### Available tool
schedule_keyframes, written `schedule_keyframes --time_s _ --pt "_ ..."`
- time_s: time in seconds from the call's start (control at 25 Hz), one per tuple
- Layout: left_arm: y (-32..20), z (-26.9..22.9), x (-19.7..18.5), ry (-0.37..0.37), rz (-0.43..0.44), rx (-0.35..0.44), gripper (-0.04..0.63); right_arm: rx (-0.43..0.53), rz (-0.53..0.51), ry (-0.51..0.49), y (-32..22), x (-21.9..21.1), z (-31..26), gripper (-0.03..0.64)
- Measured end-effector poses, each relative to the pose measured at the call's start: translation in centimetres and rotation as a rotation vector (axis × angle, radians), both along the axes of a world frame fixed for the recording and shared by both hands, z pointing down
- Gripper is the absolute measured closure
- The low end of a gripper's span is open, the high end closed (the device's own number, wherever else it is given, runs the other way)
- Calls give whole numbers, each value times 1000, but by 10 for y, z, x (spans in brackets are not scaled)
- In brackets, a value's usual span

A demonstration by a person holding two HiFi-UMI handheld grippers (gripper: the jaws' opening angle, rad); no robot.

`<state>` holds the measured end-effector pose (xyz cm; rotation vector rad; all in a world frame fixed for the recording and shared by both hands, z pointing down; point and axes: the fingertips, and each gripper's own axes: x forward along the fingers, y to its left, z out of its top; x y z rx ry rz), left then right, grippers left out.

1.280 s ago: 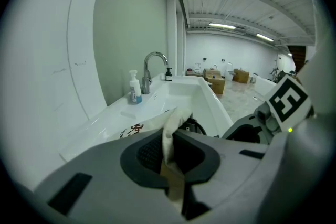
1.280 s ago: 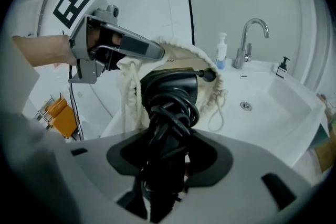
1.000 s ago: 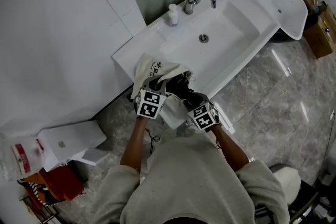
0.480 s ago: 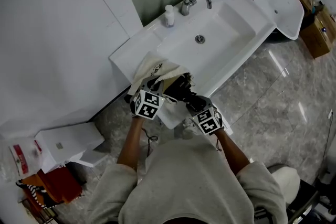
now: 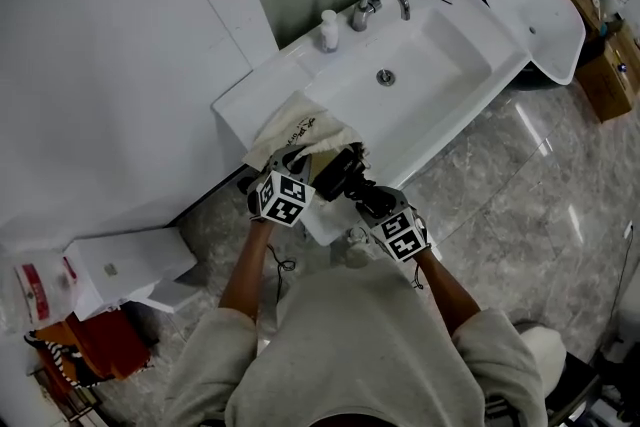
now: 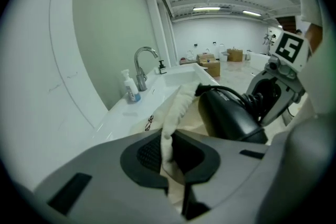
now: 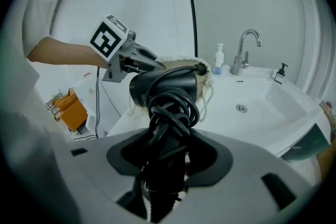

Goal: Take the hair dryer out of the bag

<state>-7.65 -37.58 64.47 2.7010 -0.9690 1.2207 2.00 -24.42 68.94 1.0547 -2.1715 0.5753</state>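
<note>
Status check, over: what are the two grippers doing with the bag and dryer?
Left gripper shut on bag rim. Right gripper shut on dryer handle, cord wound round it. Dryer mostly out of bag. Nothing blocking.

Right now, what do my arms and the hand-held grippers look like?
The left hand-held gripper and right hand-held gripper are grey, darker at the jaws, each carrying a white cube with black square markers. Pale grey sleeves end near the elbows.

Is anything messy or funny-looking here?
Only the hair dryer: its black cord is bunched in a tangle round the handle, right where the right gripper clamps it. The bag lies crumpled beside the sink, its rim pinched by the left gripper.
</note>
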Motion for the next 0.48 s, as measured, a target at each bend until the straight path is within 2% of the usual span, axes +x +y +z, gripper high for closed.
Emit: schedule_keyframes --time_s 0.24,0.48 --pt "-14 6 1 17 -71 -13 571 17 -57 6 24 -3 -1 419" --pt "-3 11 3 38 -74 -39 571 38 5 -53 30 1 -24 419"
